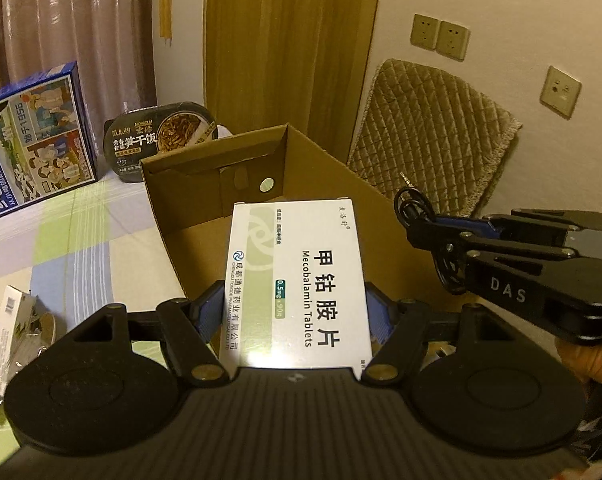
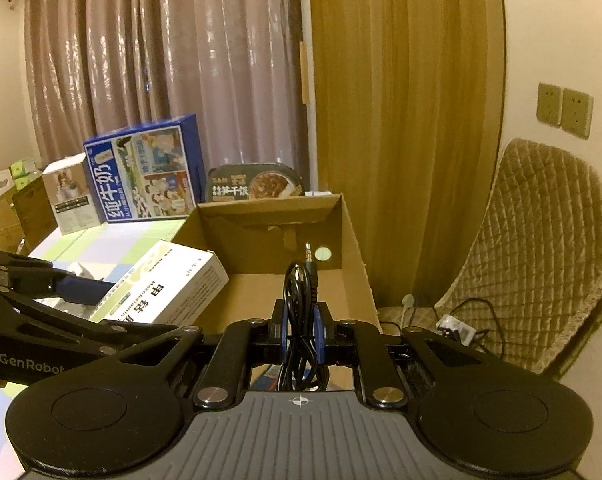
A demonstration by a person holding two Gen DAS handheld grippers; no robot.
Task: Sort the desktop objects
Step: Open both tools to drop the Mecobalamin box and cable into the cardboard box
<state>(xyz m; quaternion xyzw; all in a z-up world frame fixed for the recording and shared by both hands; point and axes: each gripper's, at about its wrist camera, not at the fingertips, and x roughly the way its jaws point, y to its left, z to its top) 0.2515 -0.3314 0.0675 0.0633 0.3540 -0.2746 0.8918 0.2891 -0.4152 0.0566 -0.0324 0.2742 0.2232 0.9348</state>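
Left tongs were clamped on the white Mecobalamin tablet box, held over the open cardboard box. Right tongs pinched a coiled black audio cable above the same carton. Beyond, on the checked surface, stood a blue milk carton.

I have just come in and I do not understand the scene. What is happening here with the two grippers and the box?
A person is sorting things from the table into an open cardboard box. The left gripper is shut on a white box of Mecobalamin tablets and holds it over the near edge of the cardboard box. The right gripper is shut on a coiled black audio cable, its plug pointing up, also at the box's near edge. Neither item is released yet. A blue milk carton and an instant rice bowl stand behind.
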